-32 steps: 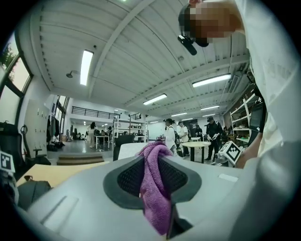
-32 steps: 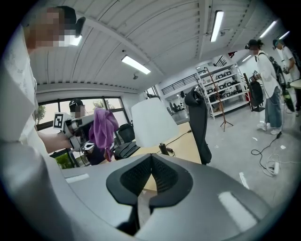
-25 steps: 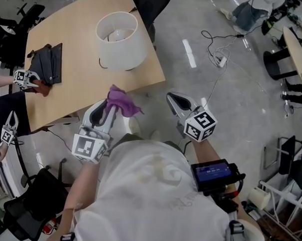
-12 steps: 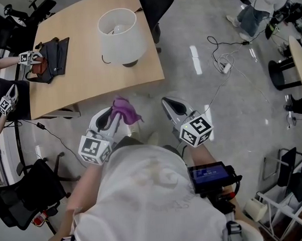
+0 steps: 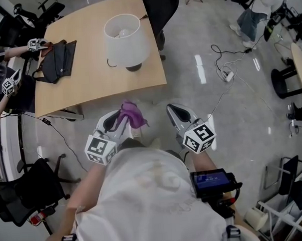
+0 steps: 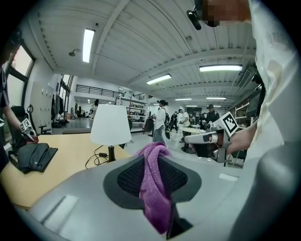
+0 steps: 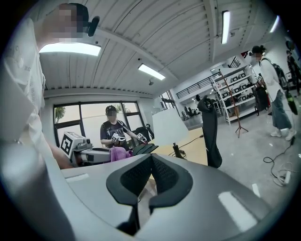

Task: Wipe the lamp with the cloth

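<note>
A white-shaded table lamp (image 5: 126,41) stands on the pale wooden worktop (image 5: 89,80), well ahead of the left gripper (image 5: 122,118) clamped on a drooping purple terry cloth (image 5: 133,115) and the closed, empty right gripper (image 5: 171,110); an unbraced hard wipe could topple it.

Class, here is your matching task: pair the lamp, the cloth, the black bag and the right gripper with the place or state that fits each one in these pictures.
Things:
1. lamp
2. cloth
3. black bag
4. right gripper

Places and states:
A. purple, clamped in the left gripper
B. shut, with nothing between its jaws
C. upright on the table, with a white shade
D. lying at the table's left end in the head view

Pairs: 1-C, 2-A, 3-D, 4-B
</note>
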Action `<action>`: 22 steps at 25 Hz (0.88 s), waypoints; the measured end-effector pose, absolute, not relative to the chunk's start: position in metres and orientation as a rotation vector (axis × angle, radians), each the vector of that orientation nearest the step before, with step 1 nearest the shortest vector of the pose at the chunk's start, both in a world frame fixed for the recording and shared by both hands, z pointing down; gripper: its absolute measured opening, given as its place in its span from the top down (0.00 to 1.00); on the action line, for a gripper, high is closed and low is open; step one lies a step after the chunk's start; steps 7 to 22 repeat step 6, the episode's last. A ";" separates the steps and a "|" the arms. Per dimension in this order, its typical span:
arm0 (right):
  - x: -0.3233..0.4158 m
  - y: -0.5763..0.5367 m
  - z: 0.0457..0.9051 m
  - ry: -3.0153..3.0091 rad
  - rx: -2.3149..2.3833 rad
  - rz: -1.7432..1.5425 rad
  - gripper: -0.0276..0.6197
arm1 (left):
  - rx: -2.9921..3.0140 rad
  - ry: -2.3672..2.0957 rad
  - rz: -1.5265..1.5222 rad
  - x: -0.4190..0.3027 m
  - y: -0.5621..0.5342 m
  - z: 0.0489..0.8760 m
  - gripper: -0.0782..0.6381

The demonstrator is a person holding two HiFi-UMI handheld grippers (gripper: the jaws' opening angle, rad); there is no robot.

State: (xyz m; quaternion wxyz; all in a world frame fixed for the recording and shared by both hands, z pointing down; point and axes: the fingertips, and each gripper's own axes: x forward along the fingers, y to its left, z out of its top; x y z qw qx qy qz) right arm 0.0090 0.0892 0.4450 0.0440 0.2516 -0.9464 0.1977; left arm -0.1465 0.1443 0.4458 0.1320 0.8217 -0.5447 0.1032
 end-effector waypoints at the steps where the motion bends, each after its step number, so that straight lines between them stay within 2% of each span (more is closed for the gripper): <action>1: 0.010 0.090 0.444 -2.895 0.769 0.605 0.94 | 2.386 -1.580 0.303 -0.145 0.146 0.446 0.77; 22: 0.017 0.097 0.443 -2.896 0.774 0.606 0.94 | 2.387 -1.573 0.315 -0.138 0.154 0.446 0.77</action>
